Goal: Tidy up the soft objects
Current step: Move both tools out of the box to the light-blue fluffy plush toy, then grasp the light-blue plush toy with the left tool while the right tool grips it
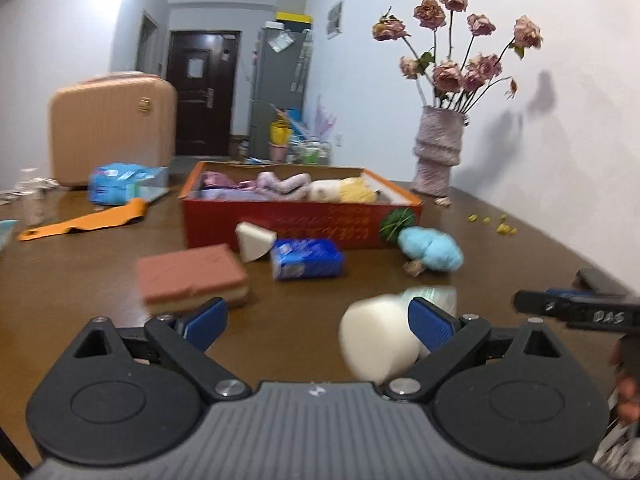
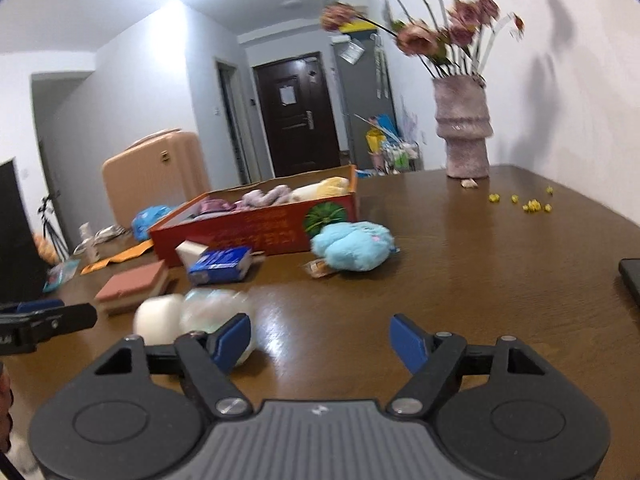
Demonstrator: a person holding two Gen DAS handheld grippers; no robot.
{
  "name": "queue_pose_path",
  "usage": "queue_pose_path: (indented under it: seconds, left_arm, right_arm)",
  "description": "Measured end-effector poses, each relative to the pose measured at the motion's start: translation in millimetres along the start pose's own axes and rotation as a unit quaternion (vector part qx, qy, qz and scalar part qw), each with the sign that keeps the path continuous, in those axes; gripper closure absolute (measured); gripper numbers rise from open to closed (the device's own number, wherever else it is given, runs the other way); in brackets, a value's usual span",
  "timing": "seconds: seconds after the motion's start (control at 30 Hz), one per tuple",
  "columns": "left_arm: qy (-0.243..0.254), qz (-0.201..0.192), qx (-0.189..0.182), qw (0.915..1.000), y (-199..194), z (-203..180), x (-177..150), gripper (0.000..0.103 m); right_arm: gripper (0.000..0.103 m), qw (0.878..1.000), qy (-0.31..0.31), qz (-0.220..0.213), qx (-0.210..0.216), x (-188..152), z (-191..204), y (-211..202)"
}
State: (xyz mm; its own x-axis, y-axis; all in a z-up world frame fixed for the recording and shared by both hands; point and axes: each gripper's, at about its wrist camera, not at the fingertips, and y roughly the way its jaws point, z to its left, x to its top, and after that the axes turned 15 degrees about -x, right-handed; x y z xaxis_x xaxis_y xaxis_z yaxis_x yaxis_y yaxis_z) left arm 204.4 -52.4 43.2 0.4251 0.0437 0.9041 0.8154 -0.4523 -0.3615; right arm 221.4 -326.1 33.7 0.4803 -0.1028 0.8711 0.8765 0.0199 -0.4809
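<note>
Here, wooden table (image 2: 460, 280), fluffy blue plush (image 2: 352, 246), red cardboard box (image 1: 304, 222).

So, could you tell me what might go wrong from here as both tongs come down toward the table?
1. The white foam cylinder lies on its side beside the left tongs, which are open; a nudge could roll it away.
2. The clear ball sits against that cylinder, so grabbing one may push the other.
3. The right tongs are open close beside the left tongs; they could collide over these items.
</note>
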Motion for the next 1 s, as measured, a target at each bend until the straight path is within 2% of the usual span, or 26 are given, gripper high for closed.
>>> queue_pose_path:
  seconds: [0.13, 0.27, 0.37, 0.43, 0.5, 0.53, 0.57, 0.6, 0.63, 0.67, 0.7, 0.77, 0.83, 1.0]
  left_arm:
    - [-0.018, 0.012, -0.051, 0.9984, 45, 8, 36, 0.007]
    - [-0.038, 0.074, -0.129, 0.9881, 115, 14, 75, 0.022]
    - [-0.030, 0.113, -0.155, 0.9809, 166, 11, 91, 0.029]
    - [-0.042, 0.139, -0.180, 0.9729, 202, 12, 96, 0.031]
    - [-0.086, 0.172, -0.202, 0.9603, 235, 18, 94, 0.033]
    - [-0.105, 0.193, -0.209, 0.9530, 251, 20, 91, 0.040]
    - [-0.112, 0.202, -0.213, 0.9494, 261, 22, 89, 0.045]
    - [-0.115, 0.205, -0.219, 0.9469, 270, 23, 89, 0.046]
    - [-0.122, 0.208, -0.224, 0.9443, 276, 25, 88, 0.052]
    - [-0.132, 0.209, -0.234, 0.9402, 281, 28, 88, 0.062]
    - [-0.141, 0.209, -0.245, 0.9360, 285, 31, 89, 0.064]
    - [-0.140, 0.207, -0.246, 0.9364, 286, 33, 90, 0.072]
    - [-0.137, 0.210, -0.246, 0.9362, 286, 37, 90, 0.074]
    - [-0.112, 0.188, -0.235, 0.9471, 263, 27, 102, 0.075]
  right_arm:
    - [0.028, 1.000, 0.016, 0.018, 0.002, 23, -9, 41]
    - [0.037, 0.997, 0.055, 0.049, 0.006, 46, -17, 94]
    - [0.042, 0.993, 0.091, 0.073, 0.016, 57, -21, 130]
    - [0.042, 0.990, 0.109, 0.088, 0.018, 60, -21, 149]
    - [0.046, 0.988, 0.118, 0.094, 0.015, 60, -19, 163]
    - [0.047, 0.988, 0.122, 0.095, 0.012, 59, -19, 168]
    - [0.050, 0.987, 0.128, 0.097, 0.014, 58, -20, 173]
    - [0.056, 0.986, 0.134, 0.098, 0.022, 56, -21, 176]
    - [0.060, 0.985, 0.138, 0.099, 0.032, 54, -21, 178]
    - [0.061, 0.985, 0.139, 0.097, 0.031, 53, -22, 179]
    - [0.062, 0.985, 0.141, 0.095, 0.034, 52, -23, 181]
    - [0.063, 0.984, 0.148, 0.091, 0.038, 52, -26, 180]
    - [0.063, 0.985, 0.148, 0.086, 0.038, 52, -26, 180]
    - [0.064, 0.988, 0.135, 0.060, 0.050, 59, -22, 166]
